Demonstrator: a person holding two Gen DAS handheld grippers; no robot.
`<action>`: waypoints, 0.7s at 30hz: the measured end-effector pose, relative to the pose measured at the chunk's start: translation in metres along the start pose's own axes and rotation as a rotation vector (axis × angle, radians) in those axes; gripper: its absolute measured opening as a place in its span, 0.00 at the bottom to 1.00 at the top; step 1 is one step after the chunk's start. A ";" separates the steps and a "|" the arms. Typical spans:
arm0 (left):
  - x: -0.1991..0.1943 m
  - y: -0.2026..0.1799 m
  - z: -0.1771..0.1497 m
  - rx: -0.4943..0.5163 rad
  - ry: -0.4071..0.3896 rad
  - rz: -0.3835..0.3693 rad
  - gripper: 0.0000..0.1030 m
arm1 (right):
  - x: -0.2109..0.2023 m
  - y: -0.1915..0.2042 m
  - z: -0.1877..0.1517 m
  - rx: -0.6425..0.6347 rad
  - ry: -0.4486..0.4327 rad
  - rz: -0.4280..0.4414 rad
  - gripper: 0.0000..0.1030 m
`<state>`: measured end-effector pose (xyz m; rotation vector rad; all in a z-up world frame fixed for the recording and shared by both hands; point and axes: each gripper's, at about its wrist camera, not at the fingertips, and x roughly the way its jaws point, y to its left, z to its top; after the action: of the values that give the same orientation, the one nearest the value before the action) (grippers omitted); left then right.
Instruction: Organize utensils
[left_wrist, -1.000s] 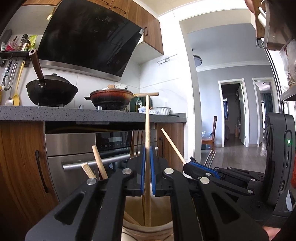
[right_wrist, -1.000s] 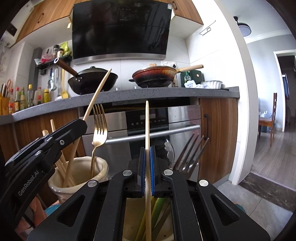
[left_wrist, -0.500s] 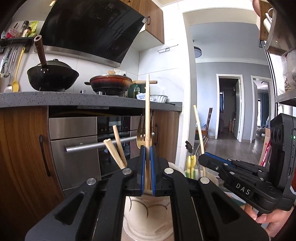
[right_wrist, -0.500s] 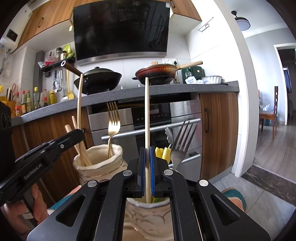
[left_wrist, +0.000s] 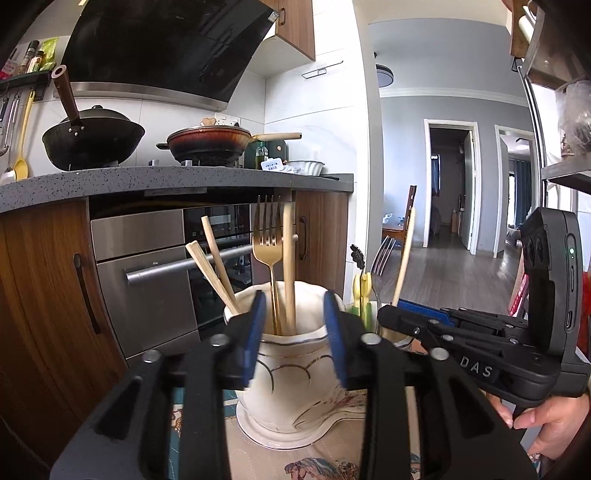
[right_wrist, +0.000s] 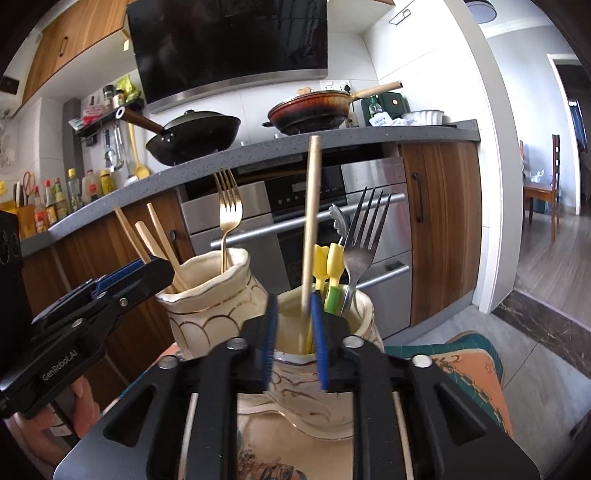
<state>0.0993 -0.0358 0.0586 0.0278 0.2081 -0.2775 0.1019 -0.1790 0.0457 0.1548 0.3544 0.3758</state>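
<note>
Wooden chopstick (left_wrist: 289, 269) upright in left jar (left_wrist: 291, 365), dead ahead between spread left gripper (left_wrist: 294, 334) pads; right gripper (right_wrist: 293, 343) also parted, second chopstick (right_wrist: 310, 236) near-vertical in right jar (right_wrist: 354, 354), leaning on right pad

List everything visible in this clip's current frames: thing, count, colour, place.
Holders: two, cream; left holder, right holder, on patterned mat.
Gold fork: one, left holder.
Wooden chopsticks: several, left holder; one chopstick in right holder.
Silver fork: one, right holder.
Yellow-green utensils: two, right holder.
Black wok, brown pan: on stove.
Oven: steel, under counter.
Left claw: open, at left holder.
Right claw: open, around chopstick.
</note>
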 end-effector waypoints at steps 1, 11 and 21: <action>-0.001 0.000 0.001 0.000 0.000 0.003 0.34 | -0.001 0.000 0.000 -0.001 -0.002 -0.002 0.25; -0.031 0.011 -0.010 -0.039 0.072 0.051 0.71 | -0.028 0.001 -0.014 0.003 0.057 -0.030 0.69; -0.064 0.010 -0.045 -0.024 0.149 0.142 0.95 | -0.058 0.012 -0.041 -0.051 0.066 -0.082 0.88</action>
<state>0.0329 -0.0063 0.0274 0.0390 0.3559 -0.1307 0.0325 -0.1867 0.0281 0.0773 0.4149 0.3088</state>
